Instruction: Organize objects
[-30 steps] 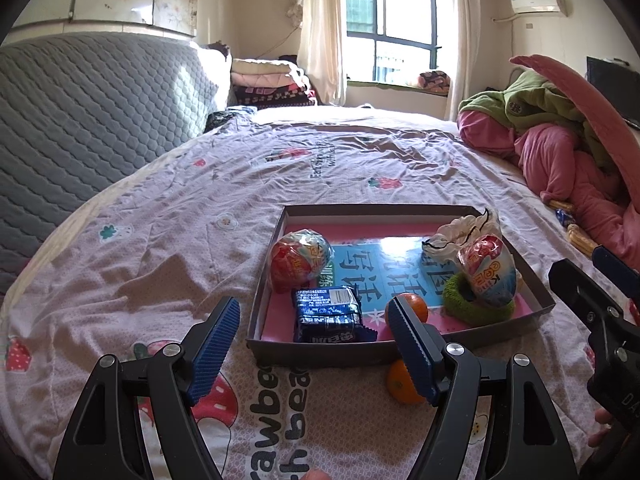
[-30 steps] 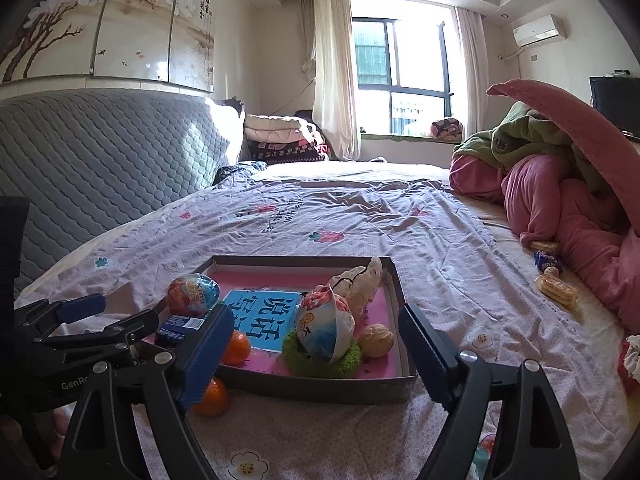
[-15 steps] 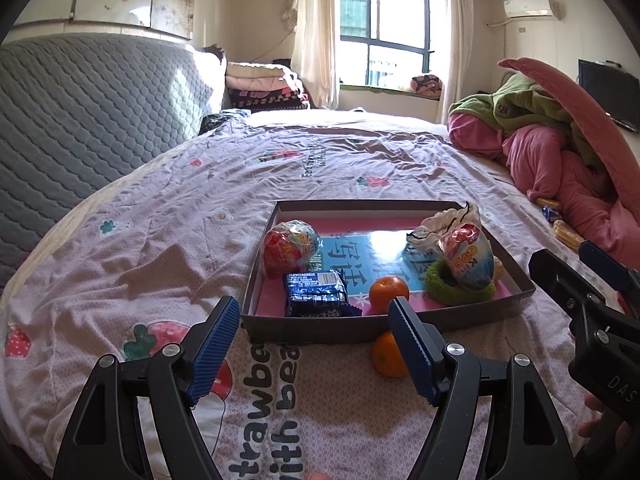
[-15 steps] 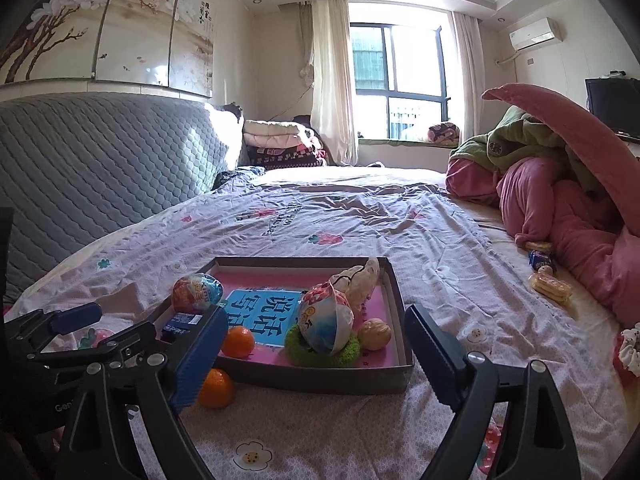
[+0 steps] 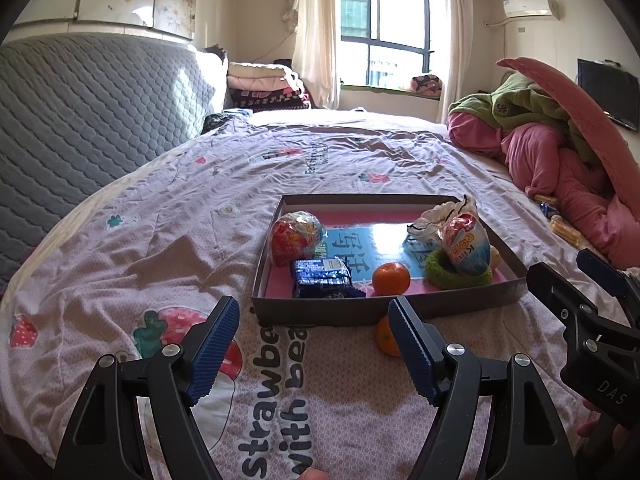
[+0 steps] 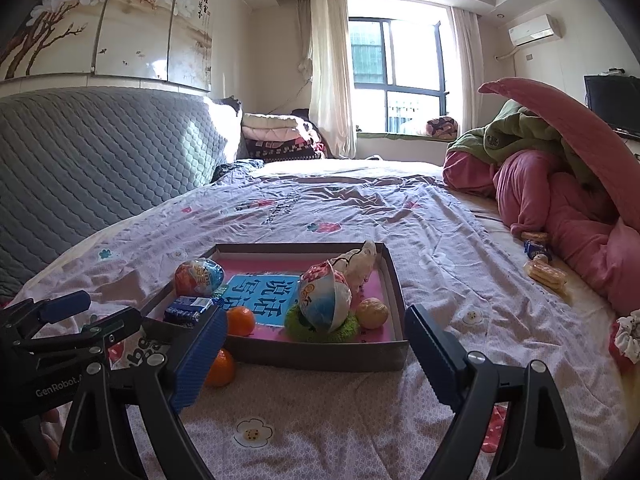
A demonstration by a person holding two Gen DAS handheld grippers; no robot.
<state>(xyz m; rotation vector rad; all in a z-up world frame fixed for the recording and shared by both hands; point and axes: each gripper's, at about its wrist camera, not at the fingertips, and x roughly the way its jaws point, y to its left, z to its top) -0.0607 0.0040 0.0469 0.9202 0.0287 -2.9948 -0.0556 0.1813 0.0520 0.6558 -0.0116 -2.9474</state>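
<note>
**Open jaws wait before the tray**

We hold the left gripper [image 5: 312, 344] and right gripper [image 6: 316, 360] wide open, both empty. A loose orange [image 5: 385, 338] lies beside our left gripper's right finger, against the tray [image 5: 320, 312]; beyond, blankets [image 6: 560, 184].

A strawberry-print bedsheet [image 5: 168, 240] carries a shallow tray [image 5: 320, 314], a loose orange [image 6: 221, 367] and pink bedding [image 6: 560, 208].

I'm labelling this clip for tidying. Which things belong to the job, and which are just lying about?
Job: shallow grey cardboard tray; orange tangerine inside it; second tangerine on the sheet; blue snack packet; foil-wrapped toy eggs.
Lying about: pink and green bedding heap; folded blankets.
</note>
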